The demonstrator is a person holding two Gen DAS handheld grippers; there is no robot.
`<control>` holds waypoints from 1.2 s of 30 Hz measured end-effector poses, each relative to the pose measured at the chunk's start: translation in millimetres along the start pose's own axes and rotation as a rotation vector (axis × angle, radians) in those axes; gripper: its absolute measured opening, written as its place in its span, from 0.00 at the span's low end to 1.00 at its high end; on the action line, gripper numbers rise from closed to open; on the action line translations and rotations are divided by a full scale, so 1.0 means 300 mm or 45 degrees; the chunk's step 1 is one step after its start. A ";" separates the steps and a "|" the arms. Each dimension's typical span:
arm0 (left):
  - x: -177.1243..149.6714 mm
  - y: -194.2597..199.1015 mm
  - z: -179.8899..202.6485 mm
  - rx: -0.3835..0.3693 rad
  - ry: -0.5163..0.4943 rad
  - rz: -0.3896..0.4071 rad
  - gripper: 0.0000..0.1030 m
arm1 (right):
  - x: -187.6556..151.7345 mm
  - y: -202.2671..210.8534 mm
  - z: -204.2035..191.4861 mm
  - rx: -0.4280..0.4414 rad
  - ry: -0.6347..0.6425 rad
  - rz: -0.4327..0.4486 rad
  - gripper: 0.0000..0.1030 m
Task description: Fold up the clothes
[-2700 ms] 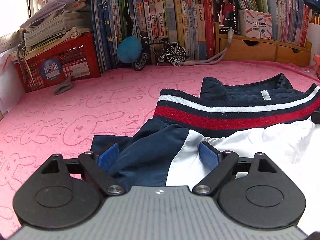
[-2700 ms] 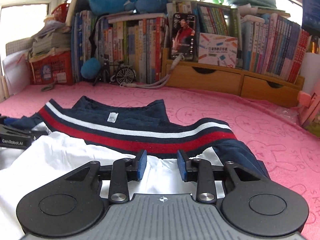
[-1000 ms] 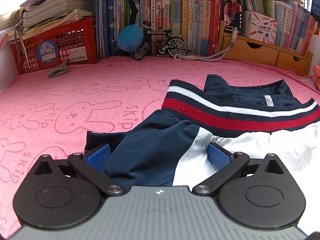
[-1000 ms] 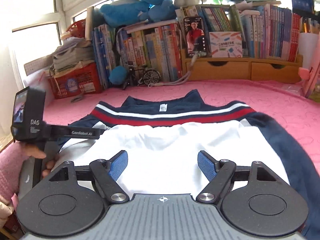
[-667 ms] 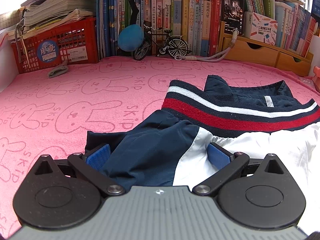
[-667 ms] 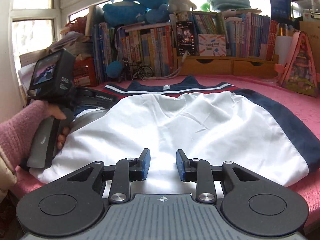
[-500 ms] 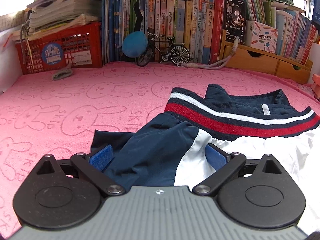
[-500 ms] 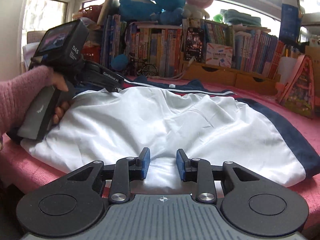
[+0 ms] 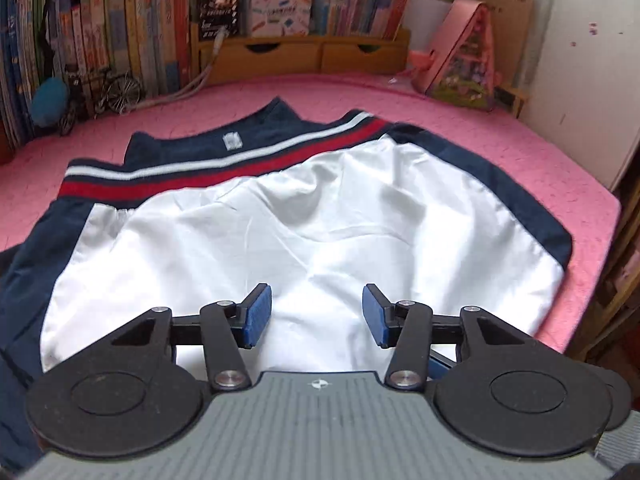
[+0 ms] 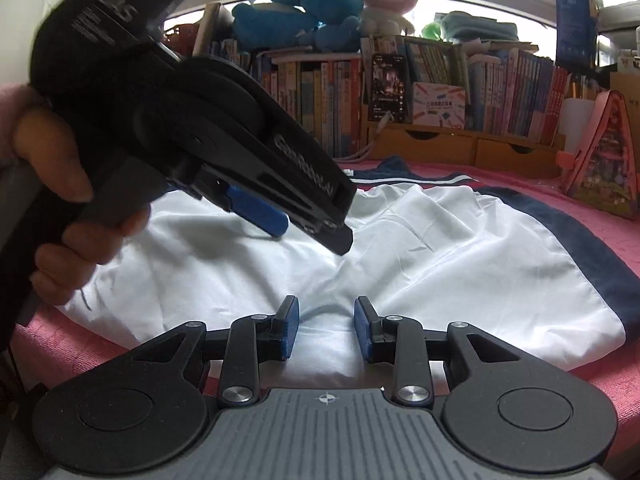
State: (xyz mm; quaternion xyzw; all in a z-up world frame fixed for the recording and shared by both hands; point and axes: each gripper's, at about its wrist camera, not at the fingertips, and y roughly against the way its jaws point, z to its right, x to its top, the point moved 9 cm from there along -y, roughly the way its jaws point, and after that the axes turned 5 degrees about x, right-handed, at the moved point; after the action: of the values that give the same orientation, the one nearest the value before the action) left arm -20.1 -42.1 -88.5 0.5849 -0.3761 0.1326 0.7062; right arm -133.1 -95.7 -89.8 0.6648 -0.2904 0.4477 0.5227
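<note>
A white shirt (image 9: 304, 232) with navy sleeves and a red, white and navy chest stripe lies flat on the pink bunny-print blanket (image 9: 500, 140). My left gripper (image 9: 316, 314) is open and empty above the shirt's near white hem. In the right wrist view the shirt (image 10: 440, 248) fills the middle. My right gripper (image 10: 326, 328) is partly open at the near hem, with a raised fold of white cloth between its pads; I cannot tell if they touch it. The left gripper also shows in the right wrist view (image 10: 280, 216), held by a hand above the shirt's left part.
Books (image 9: 120, 48) and wooden drawers (image 9: 304, 54) line the far edge. A toy bicycle (image 9: 108, 90) and a blue ball (image 9: 50, 100) stand far left. A pink triangular toy house (image 9: 464, 56) stands far right. The table's right edge (image 9: 608, 248) drops off beside the shirt.
My left gripper left the navy sleeve and swung right over the white hem, closing partway. My right gripper opened slightly at the near hem, where a cloth fold now rises.
</note>
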 end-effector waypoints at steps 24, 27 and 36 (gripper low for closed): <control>0.355 -0.356 -0.209 0.427 0.208 0.085 0.55 | -0.012 0.073 -0.003 0.148 0.020 0.168 0.37; 0.344 -0.207 -0.177 0.323 0.276 0.188 0.55 | 0.036 0.171 0.033 0.182 0.016 0.342 0.56; 0.009 0.266 0.108 0.248 0.242 0.543 0.73 | 0.030 0.252 0.446 -0.135 -0.407 0.318 0.71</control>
State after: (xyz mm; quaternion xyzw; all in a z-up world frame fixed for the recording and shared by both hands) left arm -80.4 -50.3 -27.6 0.5426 -0.4084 0.3687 0.6347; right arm -154.8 -244.1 -55.9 0.6578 -0.4729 0.3818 0.4448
